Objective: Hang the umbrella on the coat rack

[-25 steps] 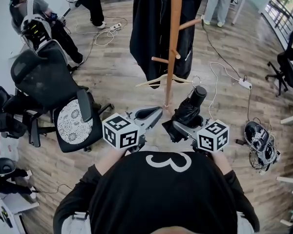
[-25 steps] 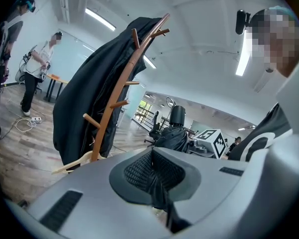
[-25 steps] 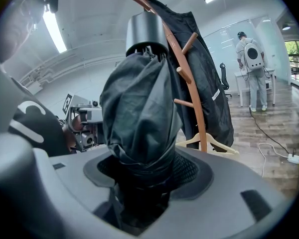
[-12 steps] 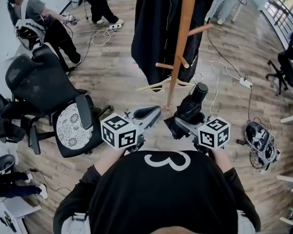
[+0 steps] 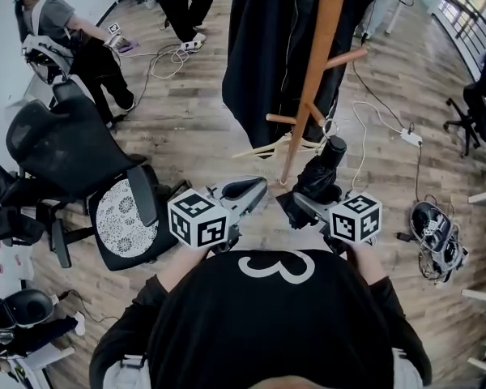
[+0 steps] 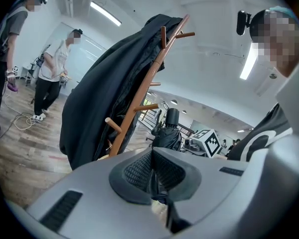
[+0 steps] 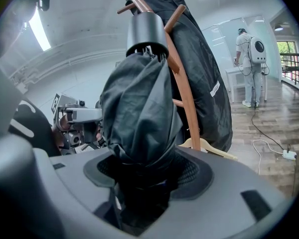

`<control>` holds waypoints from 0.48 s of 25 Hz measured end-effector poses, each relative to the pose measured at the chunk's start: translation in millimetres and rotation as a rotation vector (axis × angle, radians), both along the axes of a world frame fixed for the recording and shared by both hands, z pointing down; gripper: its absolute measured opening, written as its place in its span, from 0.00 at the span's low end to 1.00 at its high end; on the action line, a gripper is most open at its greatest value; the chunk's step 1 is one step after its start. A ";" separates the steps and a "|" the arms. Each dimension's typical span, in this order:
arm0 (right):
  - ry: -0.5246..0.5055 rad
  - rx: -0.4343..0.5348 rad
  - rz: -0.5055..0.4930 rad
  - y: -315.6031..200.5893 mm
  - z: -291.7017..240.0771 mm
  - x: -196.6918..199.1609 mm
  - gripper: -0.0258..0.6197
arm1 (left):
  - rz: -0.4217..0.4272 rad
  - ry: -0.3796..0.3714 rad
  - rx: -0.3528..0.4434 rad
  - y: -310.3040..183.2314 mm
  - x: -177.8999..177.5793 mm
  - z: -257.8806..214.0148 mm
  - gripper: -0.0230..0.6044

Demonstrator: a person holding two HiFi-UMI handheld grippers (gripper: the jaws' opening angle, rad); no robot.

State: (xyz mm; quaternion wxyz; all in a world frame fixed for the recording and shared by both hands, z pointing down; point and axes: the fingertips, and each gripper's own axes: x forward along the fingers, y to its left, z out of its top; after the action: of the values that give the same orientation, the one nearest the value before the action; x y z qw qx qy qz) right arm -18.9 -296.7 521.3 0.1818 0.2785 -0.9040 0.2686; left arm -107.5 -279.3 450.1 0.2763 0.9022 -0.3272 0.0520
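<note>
Right gripper [image 5: 305, 207]: jaws clamped on folded black umbrella [image 5: 319, 178], cylindrical end up, just beside coat rack [image 5: 314, 78] pole. Left gripper [image 5: 245, 190]: jaws pressed together, empty. Black coat [image 5: 262, 49] on rack, apparently over wooden hanger [image 5: 263, 147].

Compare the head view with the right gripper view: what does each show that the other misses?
Head view only: the office chair with a patterned seat, and a seated person at the upper left.

Right gripper view only: the ceiling lights, and a close look at the right claw pressed shut on the umbrella.

Both: the folded umbrella held upright beside the coat rack, the black coat hanging on it, and the wooden hanger low on the rack.
</note>
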 end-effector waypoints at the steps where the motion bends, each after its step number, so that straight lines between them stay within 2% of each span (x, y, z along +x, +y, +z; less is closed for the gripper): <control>1: -0.002 0.000 0.003 -2.4 0.0 -1.9 0.48 | 0.003 -0.001 -0.003 -2.0 -1.8 1.2 0.06; 12: 0.007 -0.011 0.022 -22.1 15.9 -12.8 0.48 | 0.021 -0.006 -0.001 -24.0 -14.0 7.6 0.06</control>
State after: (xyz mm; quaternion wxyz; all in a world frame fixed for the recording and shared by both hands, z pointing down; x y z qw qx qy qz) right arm -31.7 -318.9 537.2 0.1835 0.2884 -0.8987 0.2746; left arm -121.5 -303.4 457.7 0.2753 0.9052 -0.3185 0.0578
